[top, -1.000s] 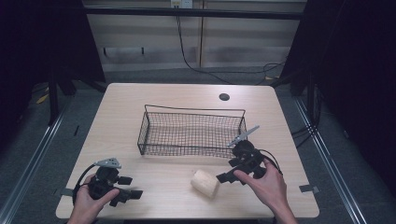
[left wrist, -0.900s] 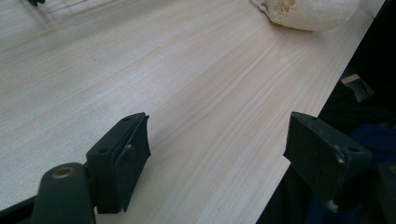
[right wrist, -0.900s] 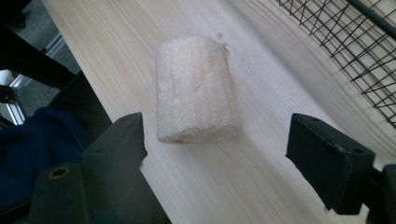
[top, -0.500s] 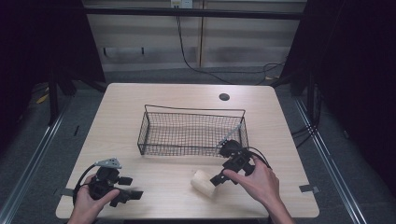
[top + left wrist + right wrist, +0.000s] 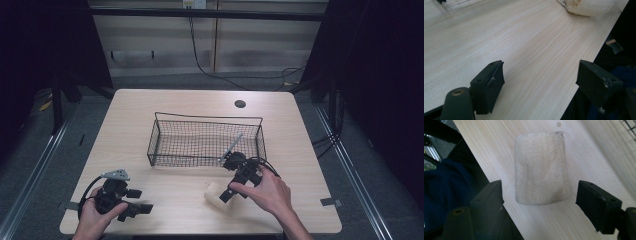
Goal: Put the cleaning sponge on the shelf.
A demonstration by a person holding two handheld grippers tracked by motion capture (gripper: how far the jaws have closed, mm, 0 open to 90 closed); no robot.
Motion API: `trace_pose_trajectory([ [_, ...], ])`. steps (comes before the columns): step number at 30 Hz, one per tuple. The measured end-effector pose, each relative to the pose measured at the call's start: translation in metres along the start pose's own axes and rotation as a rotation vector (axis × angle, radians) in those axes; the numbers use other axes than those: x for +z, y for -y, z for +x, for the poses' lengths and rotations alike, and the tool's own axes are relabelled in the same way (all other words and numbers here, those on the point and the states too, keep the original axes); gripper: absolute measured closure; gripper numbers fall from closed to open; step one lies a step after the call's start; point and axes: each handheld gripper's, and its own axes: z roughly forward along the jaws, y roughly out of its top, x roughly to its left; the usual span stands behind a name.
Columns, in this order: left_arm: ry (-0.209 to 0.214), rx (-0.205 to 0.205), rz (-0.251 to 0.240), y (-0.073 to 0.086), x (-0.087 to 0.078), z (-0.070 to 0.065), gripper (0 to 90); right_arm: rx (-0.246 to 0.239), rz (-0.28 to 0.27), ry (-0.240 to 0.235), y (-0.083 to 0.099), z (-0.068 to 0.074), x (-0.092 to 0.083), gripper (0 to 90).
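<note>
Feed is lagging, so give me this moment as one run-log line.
right hand-held gripper: open, jaws just been closing, straddling white sponge, pads not touching | left hand-held gripper: open, nothing between jaws | wire basket: behind sponge

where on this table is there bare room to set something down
Free: the far strip between the wire basket and the cable hole; the left side beside the basket; the front middle between the left gripper and the rolled towel. Crowded: front right, around the right gripper.
</note>
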Motion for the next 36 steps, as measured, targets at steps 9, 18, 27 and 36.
trace_pose_trajectory([
  [9,0.002,-0.001,0.000,0.000,0.000,0.000,21.6,-0.001,0.071,0.011,-0.009,0.000,0.014,20.2],
  [18,0.005,-0.003,-0.002,0.000,0.000,0.000,21.6,-0.007,0.113,-0.001,-0.013,-0.001,0.026,18.4],
  [27,0.002,-0.004,-0.007,0.000,-0.001,0.001,21.6,-0.017,0.155,0.010,-0.017,-0.001,0.039,21.3],
  [36,0.003,-0.005,-0.009,0.000,-0.001,0.001,21.6,-0.015,0.177,0.011,-0.020,-0.001,0.043,24.5],
])
